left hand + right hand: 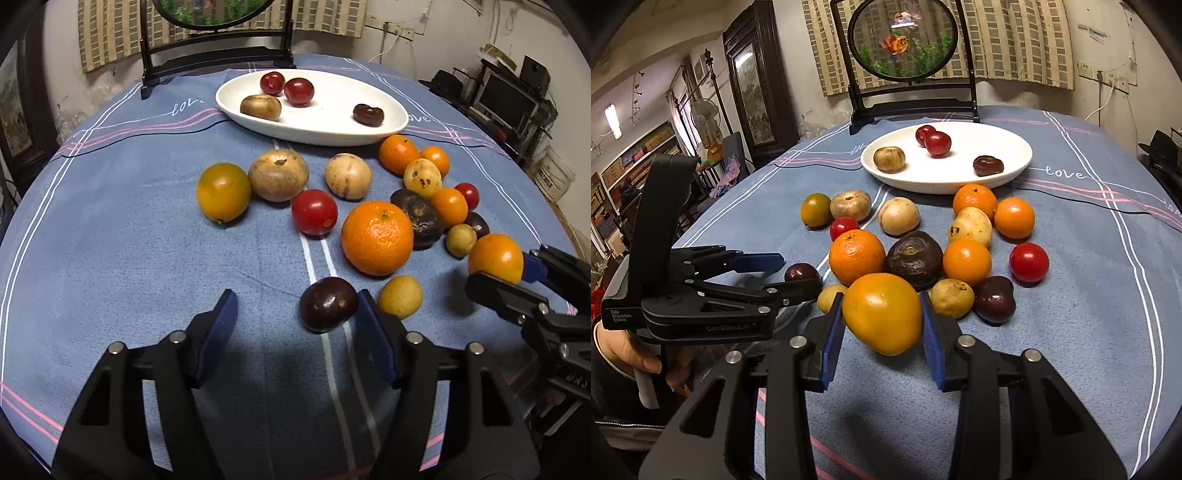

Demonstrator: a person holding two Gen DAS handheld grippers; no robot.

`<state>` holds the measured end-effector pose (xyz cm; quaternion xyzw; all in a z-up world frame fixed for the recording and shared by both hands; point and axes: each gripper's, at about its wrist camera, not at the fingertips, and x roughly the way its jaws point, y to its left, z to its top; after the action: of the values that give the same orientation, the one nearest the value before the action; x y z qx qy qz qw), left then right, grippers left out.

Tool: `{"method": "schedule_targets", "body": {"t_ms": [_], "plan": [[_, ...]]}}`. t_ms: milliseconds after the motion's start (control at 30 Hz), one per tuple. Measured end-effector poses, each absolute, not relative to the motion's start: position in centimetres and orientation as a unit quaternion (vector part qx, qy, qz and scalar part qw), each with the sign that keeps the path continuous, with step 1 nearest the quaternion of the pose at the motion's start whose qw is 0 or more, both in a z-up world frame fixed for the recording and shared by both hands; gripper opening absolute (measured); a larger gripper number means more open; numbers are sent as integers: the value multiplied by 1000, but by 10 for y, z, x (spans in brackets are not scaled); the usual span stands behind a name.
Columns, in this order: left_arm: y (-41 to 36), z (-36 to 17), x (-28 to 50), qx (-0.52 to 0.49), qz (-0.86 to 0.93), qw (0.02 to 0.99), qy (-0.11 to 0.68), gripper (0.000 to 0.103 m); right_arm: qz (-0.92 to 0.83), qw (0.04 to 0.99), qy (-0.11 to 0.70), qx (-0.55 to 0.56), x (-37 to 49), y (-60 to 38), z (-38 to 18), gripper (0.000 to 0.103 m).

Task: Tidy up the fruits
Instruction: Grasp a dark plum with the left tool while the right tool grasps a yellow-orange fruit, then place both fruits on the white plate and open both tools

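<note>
Several fruits lie loose on the blue tablecloth (147, 258). A white oval plate (332, 129) at the back holds two red plums, a brown fruit and a dark one. My left gripper (295, 310) is open, with a dark purple plum (327, 303) against its right finger. My right gripper (882, 321) is shut on a yellow-orange fruit (882, 312), which also shows at the right of the left wrist view (495, 258). A large orange (376, 238) lies just behind the plum.
A framed round goldfish screen (903, 37) stands behind the plate. A green-yellow citrus (223, 192), a red tomato (314, 212) and small oranges (1014, 218) crowd the table's middle. A black cable (1108, 206) crosses the cloth at right.
</note>
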<state>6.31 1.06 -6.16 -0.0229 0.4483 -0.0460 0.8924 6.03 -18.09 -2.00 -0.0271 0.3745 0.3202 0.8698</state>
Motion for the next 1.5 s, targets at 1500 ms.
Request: {"method": "schedule_targets", "body": {"t_ms": [1500], "plan": [[34, 23, 237, -26, -34, 923, 382, 31, 209, 915, 333, -89, 239, -160, 33, 39]]}}
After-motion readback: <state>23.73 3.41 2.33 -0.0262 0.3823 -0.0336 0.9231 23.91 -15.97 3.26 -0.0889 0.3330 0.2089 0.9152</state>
